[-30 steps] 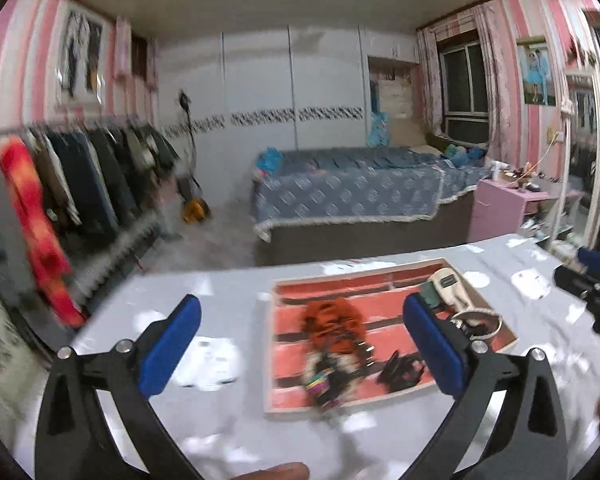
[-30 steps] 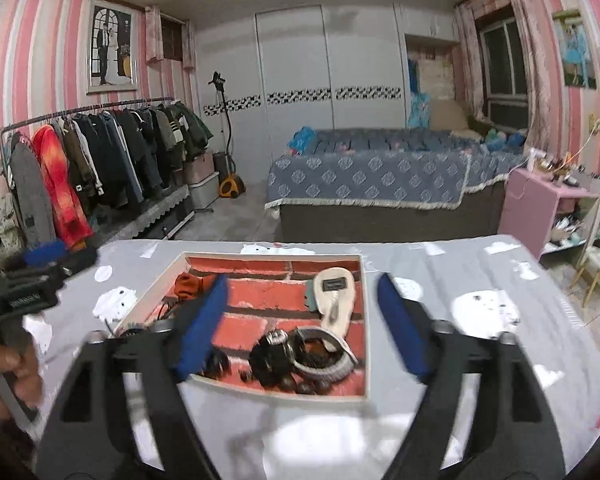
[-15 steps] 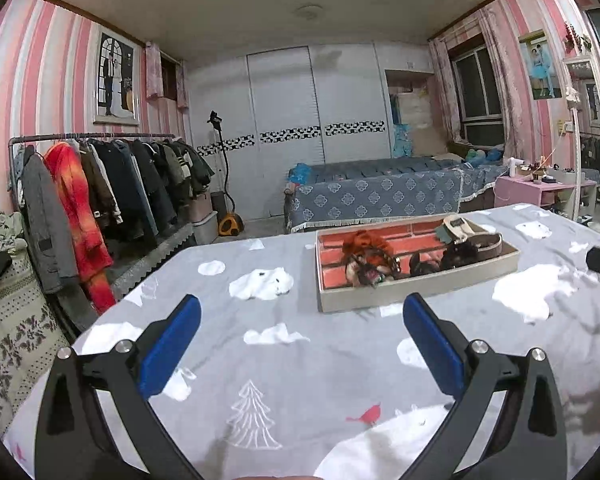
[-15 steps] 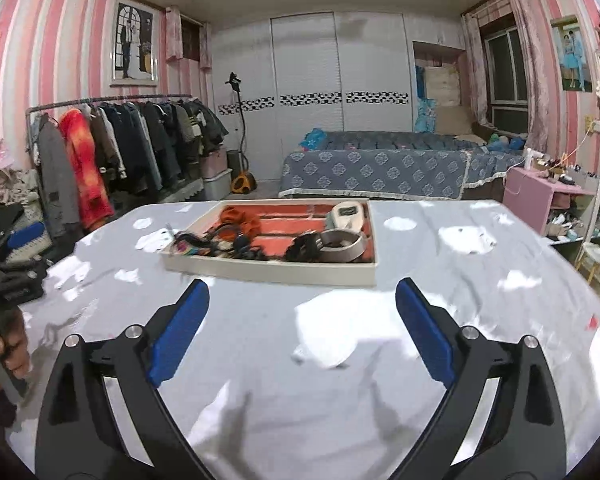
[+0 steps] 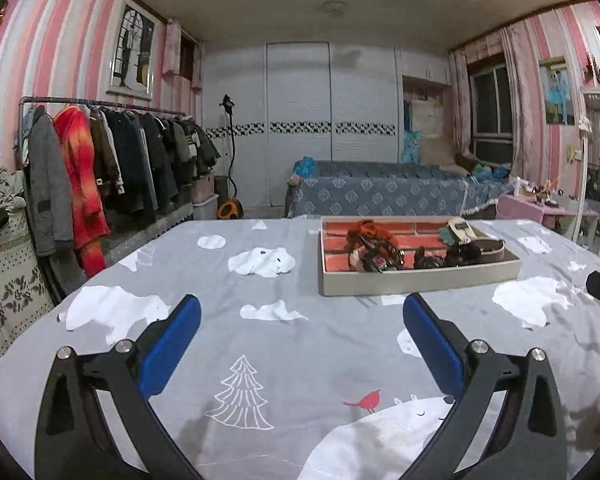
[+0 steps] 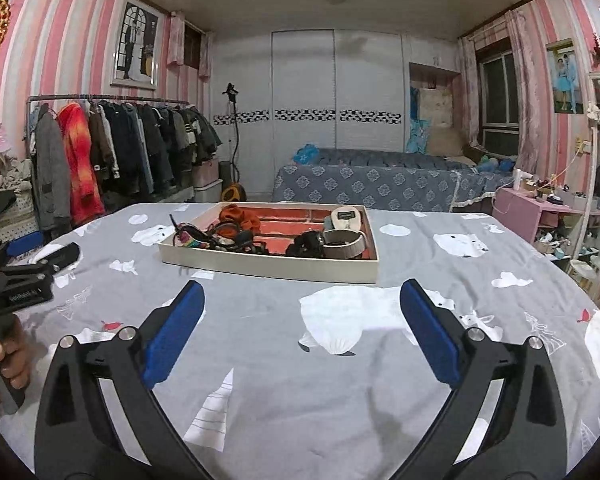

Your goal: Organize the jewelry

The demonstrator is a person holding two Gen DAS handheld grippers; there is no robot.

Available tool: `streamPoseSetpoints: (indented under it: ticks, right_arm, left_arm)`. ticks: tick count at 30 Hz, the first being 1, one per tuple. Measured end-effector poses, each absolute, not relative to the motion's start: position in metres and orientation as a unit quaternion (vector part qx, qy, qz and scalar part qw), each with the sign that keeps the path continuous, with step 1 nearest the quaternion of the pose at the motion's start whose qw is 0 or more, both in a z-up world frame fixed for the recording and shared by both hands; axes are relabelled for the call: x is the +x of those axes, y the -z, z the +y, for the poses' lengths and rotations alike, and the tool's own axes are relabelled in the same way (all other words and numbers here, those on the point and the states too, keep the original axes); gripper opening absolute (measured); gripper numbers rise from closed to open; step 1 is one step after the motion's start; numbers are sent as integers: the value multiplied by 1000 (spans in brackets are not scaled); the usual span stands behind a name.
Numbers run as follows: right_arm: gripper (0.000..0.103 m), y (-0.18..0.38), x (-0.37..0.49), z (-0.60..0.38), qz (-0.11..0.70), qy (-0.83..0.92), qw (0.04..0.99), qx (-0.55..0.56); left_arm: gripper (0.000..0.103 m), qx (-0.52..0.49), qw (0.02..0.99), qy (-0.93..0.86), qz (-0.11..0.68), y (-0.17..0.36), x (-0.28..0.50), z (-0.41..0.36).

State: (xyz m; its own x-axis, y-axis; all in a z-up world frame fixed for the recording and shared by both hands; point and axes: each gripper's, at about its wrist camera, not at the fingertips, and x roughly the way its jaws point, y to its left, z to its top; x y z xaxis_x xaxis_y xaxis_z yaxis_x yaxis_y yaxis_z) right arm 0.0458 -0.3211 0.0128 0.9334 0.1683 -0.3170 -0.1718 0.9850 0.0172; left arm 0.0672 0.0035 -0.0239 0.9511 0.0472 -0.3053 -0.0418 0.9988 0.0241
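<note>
Your right gripper (image 6: 302,312) has just been opening and its jaws stand wide with nothing between them; your left gripper (image 5: 300,322) gapes empty too. Both hover over the table (image 5: 260,344), short of the jewelry tray (image 6: 268,266) lying toward its far edge.

Each camera sits behind its hand-held gripper, low over the counter (image 5: 284,344), facing slightly downward. Both views share the tray (image 5: 416,278) (image 6: 268,266) ahead, near.
</note>
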Motion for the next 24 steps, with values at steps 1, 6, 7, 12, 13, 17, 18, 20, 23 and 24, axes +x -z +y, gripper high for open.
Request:
streamPoseSetpoints:
  ticks: [1,6,7,12,13,17,18,20,23,24]
  right_arm:
    - [96,-13,46,-322,161,-87,983,-3]
    - [98,-13,46,-328,160,-78,984,9]
    - [98,-12,46,-328,160,-77,984,8]
    - [98,-11,47,-326,162,-72,984,3]
    - [98,-11,46,-326,163,-71,984,2]
    - [98,-10,47,-326,164,-71,984,3]
    - [98,-11,47,-326,164,-70,984,3]
    - [98,-10,47,-326,164,-70,984,3]
    - [98,-10,47,-326,165,-70,984,2]
    - [98,-10,47,-326,165,-70,984,2]
  left_arm:
    - [99,10,988,-22,155,24,67,3]
    - [99,25,986,-23,161,25,69,-3]
    - [99,27,986,-23,161,26,68,-3]
    - [99,27,986,-22,161,26,68,-3]
    - [99,27,986,-22,161,26,68,-3]
    - [99,29,986,-22,160,26,68,-3]
    - [99,29,986,-23,160,26,68,-3]
    - [99,30,986,-22,161,26,68,-2]
    - [99,31,986,-22,161,26,68,-2]
    - [99,32,986,-22,161,26,68,-2]
